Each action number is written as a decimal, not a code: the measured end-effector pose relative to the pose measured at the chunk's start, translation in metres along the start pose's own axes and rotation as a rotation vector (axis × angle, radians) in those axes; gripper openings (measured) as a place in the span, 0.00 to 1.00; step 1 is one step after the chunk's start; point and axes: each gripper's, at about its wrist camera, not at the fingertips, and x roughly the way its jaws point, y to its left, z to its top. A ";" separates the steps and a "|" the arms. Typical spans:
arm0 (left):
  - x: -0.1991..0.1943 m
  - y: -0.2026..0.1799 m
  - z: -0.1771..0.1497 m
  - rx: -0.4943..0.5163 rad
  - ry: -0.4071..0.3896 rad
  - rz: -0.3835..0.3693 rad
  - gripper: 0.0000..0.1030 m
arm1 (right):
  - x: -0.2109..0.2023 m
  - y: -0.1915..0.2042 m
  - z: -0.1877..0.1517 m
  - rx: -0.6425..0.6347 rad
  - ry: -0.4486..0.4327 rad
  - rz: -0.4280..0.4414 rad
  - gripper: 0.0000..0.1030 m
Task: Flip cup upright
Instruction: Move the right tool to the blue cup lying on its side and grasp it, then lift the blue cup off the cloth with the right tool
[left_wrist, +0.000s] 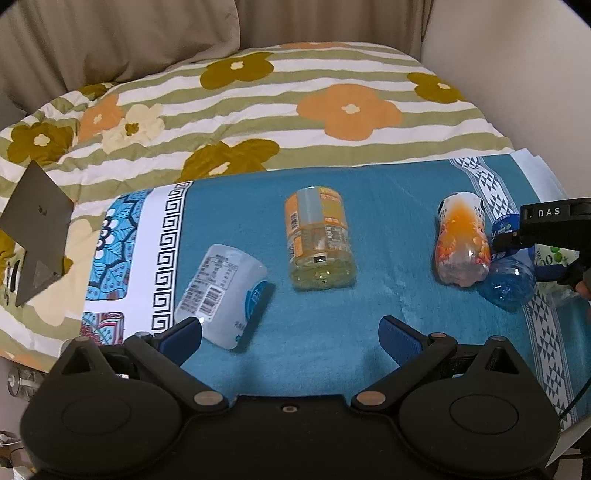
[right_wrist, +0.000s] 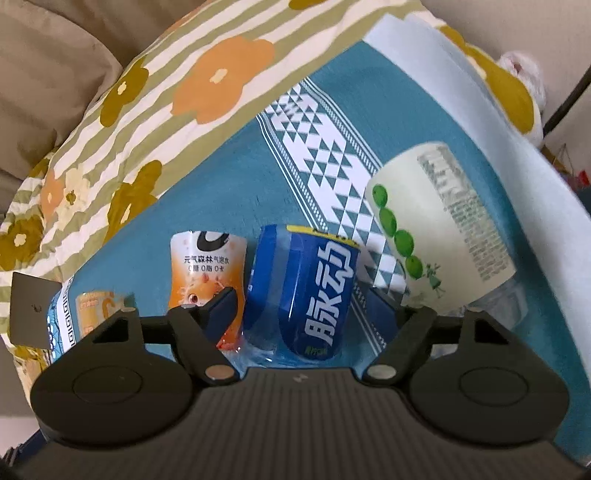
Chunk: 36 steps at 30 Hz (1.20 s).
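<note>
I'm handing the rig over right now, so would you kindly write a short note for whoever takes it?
Left tool: open, empty, beside the white cup.
Right tool: open around the blue cup, not closed on it.
Yellow cup, orange cup and green-dotted cup lie on the teal cloth.
Done: no cup stands upright.
Left: grip and flip the cups.
</note>
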 end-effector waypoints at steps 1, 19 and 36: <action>0.002 -0.001 0.001 0.002 0.004 -0.001 1.00 | 0.001 0.001 0.000 -0.001 0.000 -0.001 0.86; -0.007 0.010 -0.007 -0.027 -0.016 -0.002 1.00 | -0.011 0.005 -0.006 -0.015 -0.027 0.028 0.74; -0.043 0.049 -0.077 -0.127 -0.043 -0.005 1.00 | -0.045 0.058 -0.105 -0.268 0.037 0.085 0.74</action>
